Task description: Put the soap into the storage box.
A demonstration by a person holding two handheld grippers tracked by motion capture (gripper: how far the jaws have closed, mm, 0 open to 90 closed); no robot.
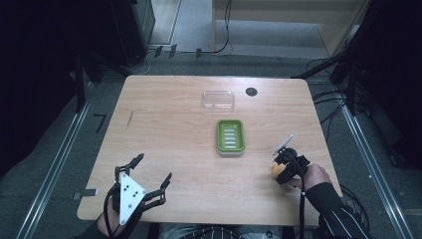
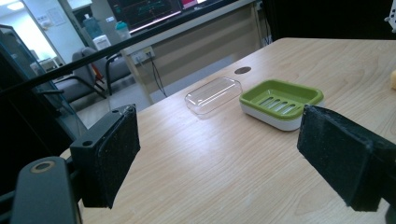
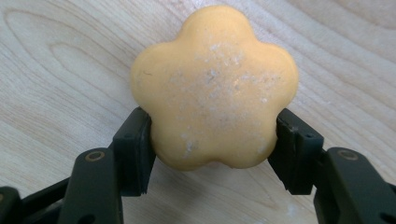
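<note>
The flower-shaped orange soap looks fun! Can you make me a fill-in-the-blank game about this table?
1. The right hand-held gripper is shut on the flower-shaped orange ____.
2. The ridged soap dish in the middle of the wooden table is coloured ____.
3. The clear plastic lid lies beyond the dish, upside ____.
4. The left hand-held gripper has its jaws ____ and holds nothing.

Missing words: soap; green; down; open

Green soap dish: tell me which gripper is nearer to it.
Right. The right gripper, shut on the orange flower-shaped soap, sits just off the green soap dish, toward the table's right edge. The left gripper hangs open at the near left corner, much farther off.
</note>
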